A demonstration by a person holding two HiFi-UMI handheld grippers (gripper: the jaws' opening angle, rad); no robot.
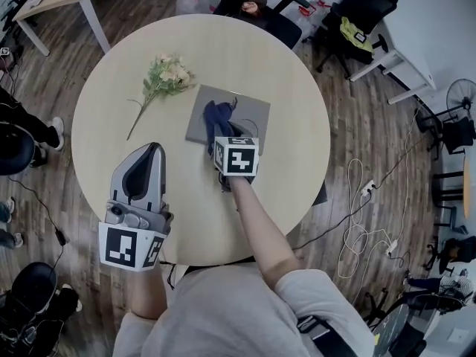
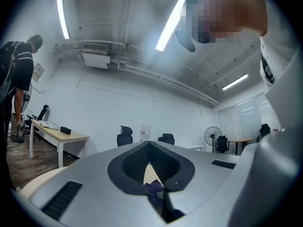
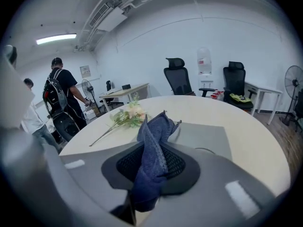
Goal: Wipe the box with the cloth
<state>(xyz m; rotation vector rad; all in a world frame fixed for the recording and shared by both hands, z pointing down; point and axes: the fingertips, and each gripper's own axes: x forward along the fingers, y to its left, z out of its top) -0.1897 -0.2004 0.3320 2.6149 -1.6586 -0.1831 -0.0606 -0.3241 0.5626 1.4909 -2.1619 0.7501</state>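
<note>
The right gripper is clamped on one crumpled blue woven cloth over one flat grey square box just ahead; the left gripper has its jaws together

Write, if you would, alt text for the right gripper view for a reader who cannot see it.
The right gripper is shut on a dark blue cloth that stands up between its jaws. Just beyond lies a flat grey box on a round pale table, with a sprig of flowers to its left.
</note>
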